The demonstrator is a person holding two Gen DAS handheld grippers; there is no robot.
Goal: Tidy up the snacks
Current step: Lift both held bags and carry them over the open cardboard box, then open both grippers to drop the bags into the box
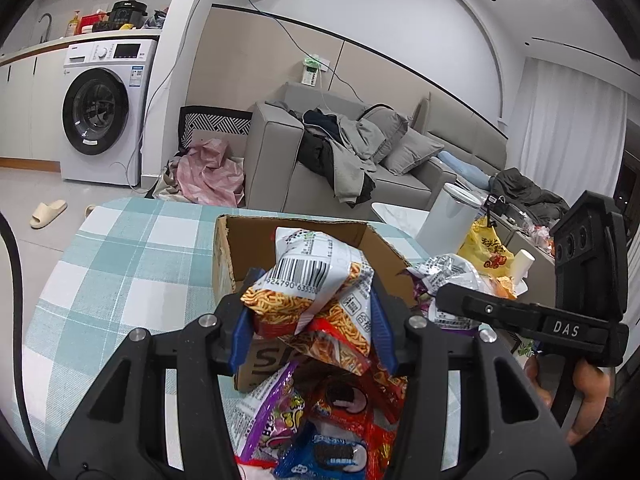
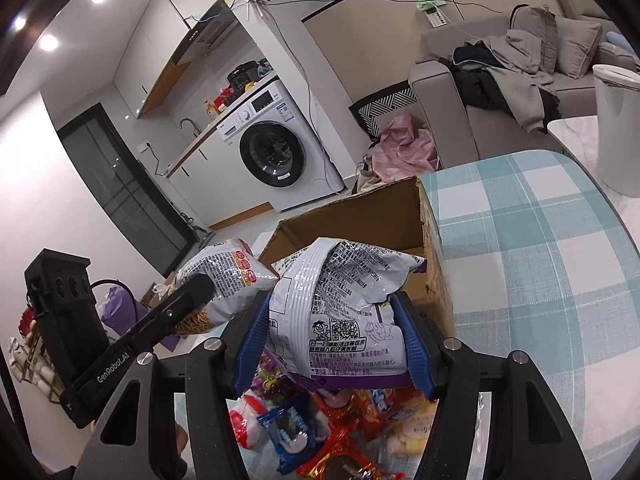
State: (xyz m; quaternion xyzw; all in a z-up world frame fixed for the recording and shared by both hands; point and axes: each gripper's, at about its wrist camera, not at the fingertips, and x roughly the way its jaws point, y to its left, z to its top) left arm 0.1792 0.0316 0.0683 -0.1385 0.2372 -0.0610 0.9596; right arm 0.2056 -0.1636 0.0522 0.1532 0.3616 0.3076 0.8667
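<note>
In the left wrist view my left gripper (image 1: 310,320) is shut on a noodle snack bag (image 1: 316,284), white with a barcode and orange print, held up in front of an open cardboard box (image 1: 228,248). The right wrist view shows my right gripper (image 2: 334,340) shut on a white and purple snack bag (image 2: 340,304) before the same cardboard box (image 2: 352,220). Each gripper appears in the other's view: the right gripper (image 1: 448,300) at right, the left gripper (image 2: 200,284) at left with its noodle snack bag (image 2: 228,276). Loose snack packets (image 1: 328,432) lie below, and the loose snack packets (image 2: 320,432) show under the right bag too.
The box stands on a table with a teal checked cloth (image 1: 120,264). A white bin (image 1: 448,216) and a yellow bag (image 1: 486,248) sit to the right. Behind are a grey sofa (image 1: 360,160) with clothes and a washing machine (image 1: 104,108).
</note>
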